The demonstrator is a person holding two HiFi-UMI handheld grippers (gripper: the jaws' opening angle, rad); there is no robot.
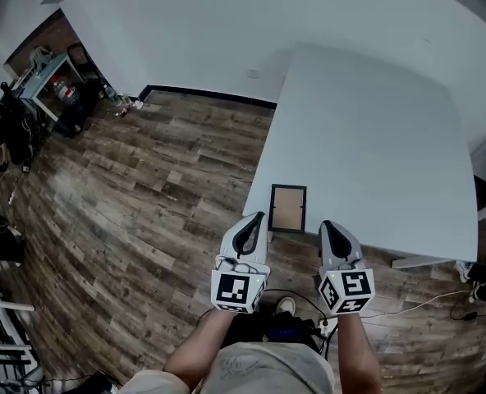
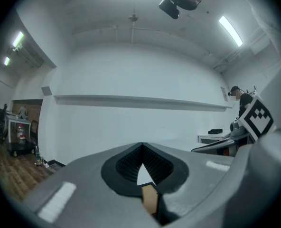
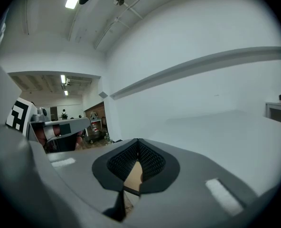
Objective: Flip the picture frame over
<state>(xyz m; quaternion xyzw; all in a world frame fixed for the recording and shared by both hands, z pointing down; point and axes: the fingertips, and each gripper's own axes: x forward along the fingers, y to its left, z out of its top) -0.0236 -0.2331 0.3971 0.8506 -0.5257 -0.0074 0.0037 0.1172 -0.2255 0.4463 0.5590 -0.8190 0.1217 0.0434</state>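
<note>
Black-rimmed brown rectangular picture frame (image 1: 288,208) lay by the white tabletop's (image 1: 374,138) near edge; left gripper (image 1: 249,235) and right gripper (image 1: 335,236) were closed, empty.

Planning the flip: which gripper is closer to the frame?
The left gripper: its tip sits just off the frame's left edge, while the right gripper is farther from the right edge.

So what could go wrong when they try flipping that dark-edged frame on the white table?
The dark-edged rectangular picture frame lies right by the near edge of the white table, so a nudge might slide it off onto the wooden floor. It also lies flat, and the left gripper and right gripper have their jaws together, so catching its thin rim could be fiddly.
</note>
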